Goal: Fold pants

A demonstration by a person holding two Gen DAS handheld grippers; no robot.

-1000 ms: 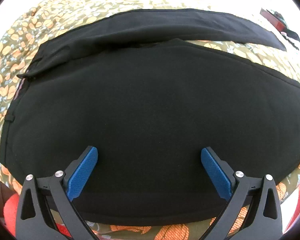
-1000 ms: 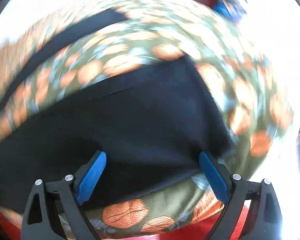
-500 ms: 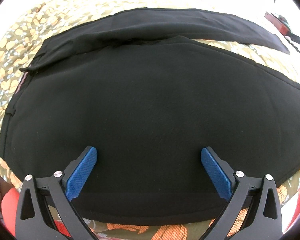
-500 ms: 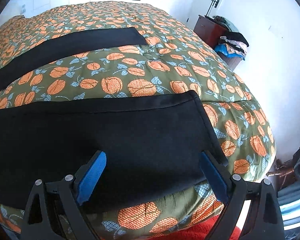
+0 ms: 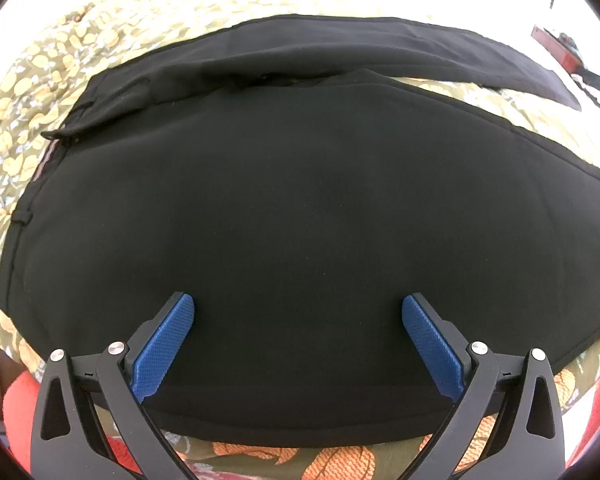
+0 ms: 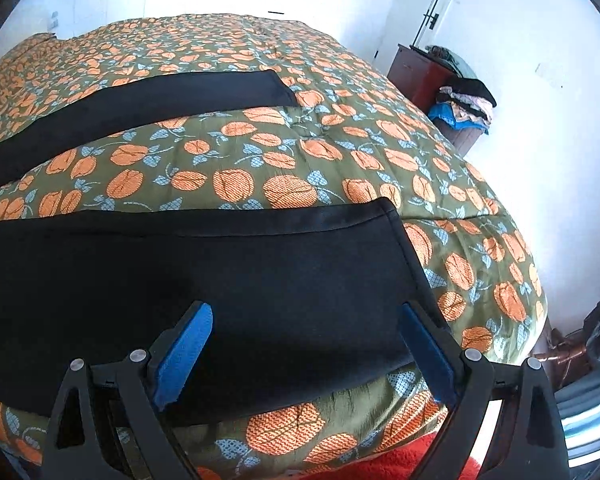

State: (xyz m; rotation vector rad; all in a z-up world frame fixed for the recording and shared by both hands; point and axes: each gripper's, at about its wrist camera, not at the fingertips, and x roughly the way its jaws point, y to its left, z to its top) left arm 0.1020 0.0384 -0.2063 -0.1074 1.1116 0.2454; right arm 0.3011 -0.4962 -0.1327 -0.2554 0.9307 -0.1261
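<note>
- Black pants (image 5: 292, 208) are spread flat on a green quilt (image 6: 284, 152) printed with orange fruit; the legs lie apart.
- The left gripper (image 5: 298, 332) is held wide apart over the upper part of the pants, gripping nothing.
- The right gripper (image 6: 306, 344) is spread wide over the near leg's hem (image 6: 404, 248), nothing between its pads.

Bedroom: quilted bed (image 6: 284, 188), dresser (image 6: 424, 76)
</note>
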